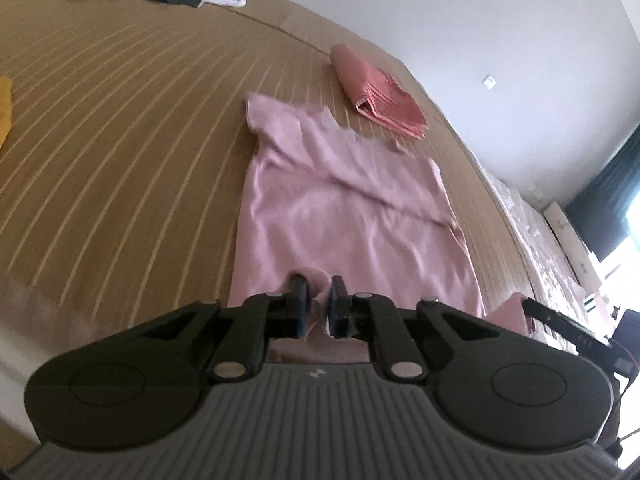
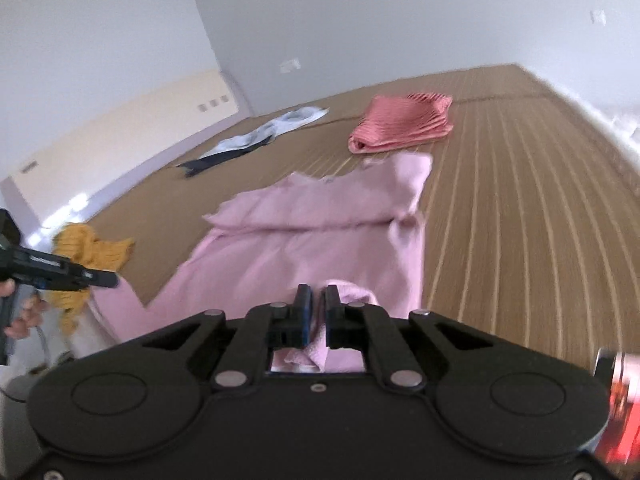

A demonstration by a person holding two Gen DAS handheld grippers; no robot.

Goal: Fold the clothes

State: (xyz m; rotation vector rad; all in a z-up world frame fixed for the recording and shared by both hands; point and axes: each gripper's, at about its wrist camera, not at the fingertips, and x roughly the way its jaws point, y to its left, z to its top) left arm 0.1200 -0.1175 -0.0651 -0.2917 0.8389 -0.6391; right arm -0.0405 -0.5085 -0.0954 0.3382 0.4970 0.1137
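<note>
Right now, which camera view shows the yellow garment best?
The right wrist view: the yellow garment lies crumpled at the left, partly behind the left gripper. The left wrist view shows only a sliver at its left edge.

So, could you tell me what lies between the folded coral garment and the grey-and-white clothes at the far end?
Only bare striped bed cover separates the folded coral garment from the grey-and-white clothes; both wrist views show it.

A tan bedspread with pale stripes fills the middle of both views. Plain white walls rise behind. At the left view's right edge, a dark curtain flanks a bright window.
</note>
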